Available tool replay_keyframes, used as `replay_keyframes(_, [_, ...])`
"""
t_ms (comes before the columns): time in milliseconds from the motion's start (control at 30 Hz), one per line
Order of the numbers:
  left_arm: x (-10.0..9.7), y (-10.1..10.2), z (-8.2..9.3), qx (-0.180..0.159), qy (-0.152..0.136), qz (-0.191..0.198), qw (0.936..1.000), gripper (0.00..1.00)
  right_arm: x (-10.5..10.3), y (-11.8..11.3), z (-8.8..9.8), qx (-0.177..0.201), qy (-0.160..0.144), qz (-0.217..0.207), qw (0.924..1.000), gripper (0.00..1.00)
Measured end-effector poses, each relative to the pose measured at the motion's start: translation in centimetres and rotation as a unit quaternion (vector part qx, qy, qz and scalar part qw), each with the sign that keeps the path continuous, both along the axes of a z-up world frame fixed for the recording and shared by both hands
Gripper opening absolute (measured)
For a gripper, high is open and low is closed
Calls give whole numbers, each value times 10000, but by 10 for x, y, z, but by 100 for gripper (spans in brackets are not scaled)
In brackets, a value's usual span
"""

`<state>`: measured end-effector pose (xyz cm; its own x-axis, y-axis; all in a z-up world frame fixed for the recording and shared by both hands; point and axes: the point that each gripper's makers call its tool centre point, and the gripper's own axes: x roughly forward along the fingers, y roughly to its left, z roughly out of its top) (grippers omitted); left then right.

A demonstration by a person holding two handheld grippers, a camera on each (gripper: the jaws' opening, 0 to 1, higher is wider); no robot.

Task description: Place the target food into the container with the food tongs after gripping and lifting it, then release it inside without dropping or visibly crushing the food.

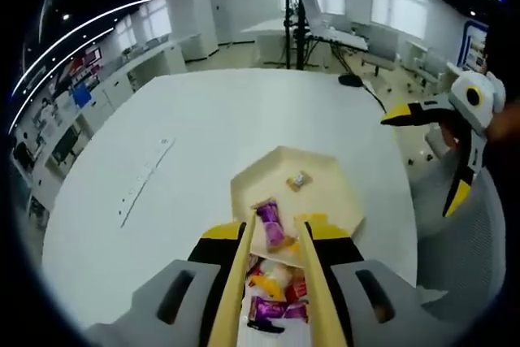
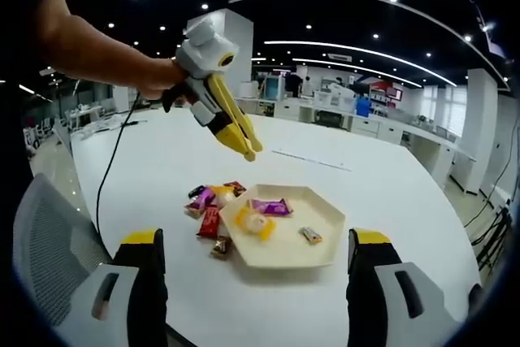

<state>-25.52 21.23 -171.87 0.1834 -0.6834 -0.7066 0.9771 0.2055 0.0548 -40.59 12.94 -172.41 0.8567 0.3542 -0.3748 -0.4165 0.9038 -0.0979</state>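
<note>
Left hand-held gripper (image 2: 244, 142) clamped on wooden food tongs (image 1: 276, 282), tips narrow and empty above the pale hexagonal tray (image 2: 321, 241); purple-wrapped candy (image 2: 270, 206) lying inside at centre frame, apparently just released; right hand-held gripper (image 2: 252, 282) spread wide, empty, waiting low over the white tabletop (image 2: 162, 168).

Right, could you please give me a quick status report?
Left gripper holds tongs above the table, nothing gripped. Right gripper open. Three candies in tray; the rest piled beside it. Nothing in the way.
</note>
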Motion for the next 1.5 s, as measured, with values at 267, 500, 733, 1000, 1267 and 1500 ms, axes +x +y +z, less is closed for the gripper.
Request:
replay_keyframes(267, [3, 32, -11, 53, 29, 250, 9997, 24, 0, 0, -2, -34, 36, 28, 10000, 91])
replay_keyframes(500, [14, 66, -18, -52, -78, 763, 9970, 24, -1, 1, -3, -58, 45, 36, 10000, 91])
replay_keyframes(733, [12, 94, -33, 1, -44, 1034, 9946, 24, 0, 0, -4, -56, 80, 20, 10000, 91])
replay_keyframes(1000, [2, 114, -60, 105, 100, 1330, 9910, 24, 0, 2, -6, -73, 119, 53, 9999, 91])
replay_keyframes(1267, [-8, 126, -88, 322, 186, 1603, 9864, 25, -1, 3, -8, -84, 171, 68, 9998, 91])
replay_keyframes(1500, [-17, 133, -110, 521, 276, 1818, 9816, 24, -1, 3, -9, -97, 195, 77, 9997, 91])
